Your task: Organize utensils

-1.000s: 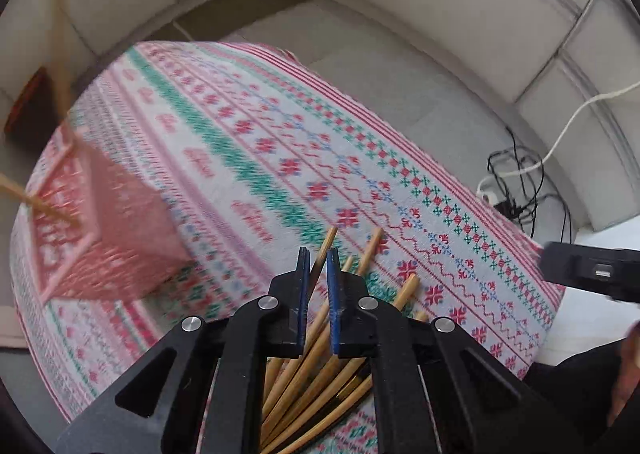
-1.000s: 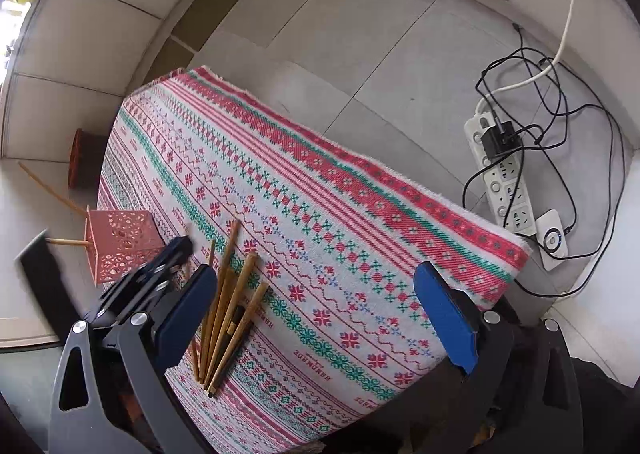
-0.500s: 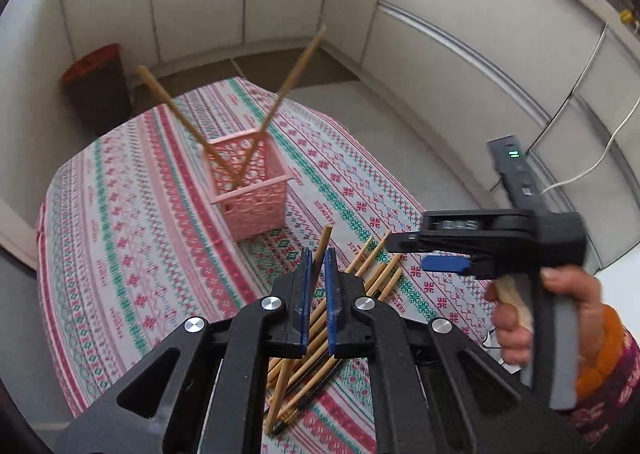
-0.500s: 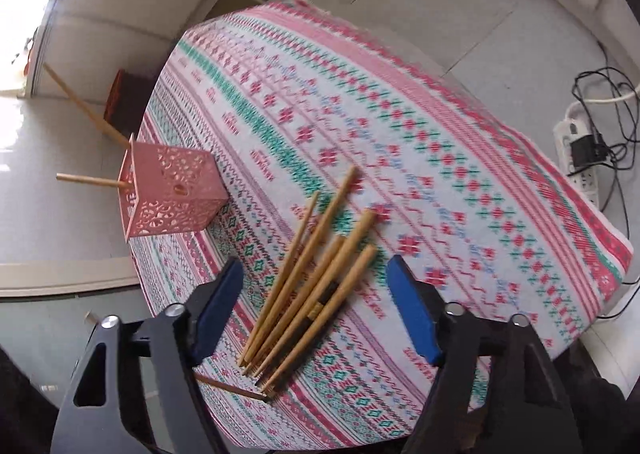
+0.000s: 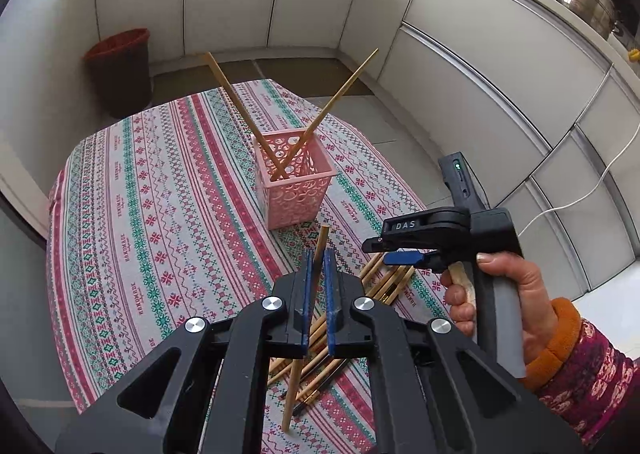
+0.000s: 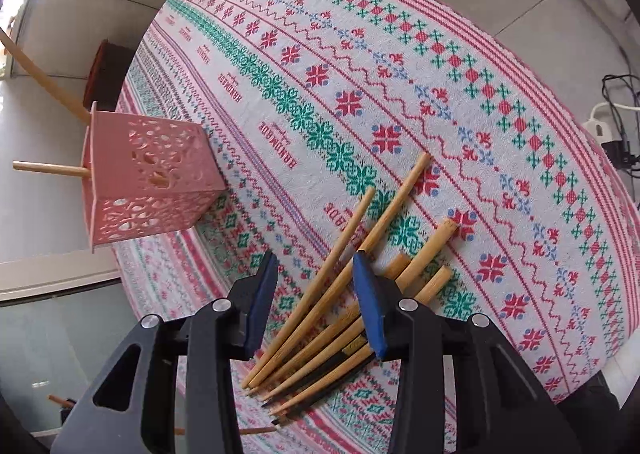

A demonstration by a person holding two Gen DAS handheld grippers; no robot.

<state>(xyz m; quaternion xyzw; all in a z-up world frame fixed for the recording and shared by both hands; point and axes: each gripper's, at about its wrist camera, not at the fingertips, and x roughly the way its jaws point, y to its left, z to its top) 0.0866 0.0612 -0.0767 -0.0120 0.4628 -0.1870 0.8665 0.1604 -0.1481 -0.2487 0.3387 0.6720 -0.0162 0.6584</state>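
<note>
My left gripper (image 5: 318,274) is shut on one wooden chopstick (image 5: 322,242), held steeply above the patterned tablecloth (image 5: 160,213). Beyond it stands a pink perforated basket (image 5: 294,181) with two chopsticks leaning out of it. Several more chopsticks (image 6: 348,294) lie in a pile near the cloth's front edge. My right gripper (image 6: 316,294) hangs just over that pile, pointing down. Its jaws are closing, with two chopsticks from the pile lying between them and a gap still showing on the left side. In the left wrist view a hand holds the right gripper (image 5: 400,256) over the pile (image 5: 384,282).
The pink basket (image 6: 148,181) sits to the left of the pile. A dark red bin (image 5: 120,65) stands on the floor behind the table. A power strip with cables (image 6: 612,133) lies on the floor at the right. White cabinets surround the table.
My left gripper has risen and tipped back with a chopstick in it, bringing the basket into view. My right gripper moved over the pile and its jaws narrowed from wide open.
</note>
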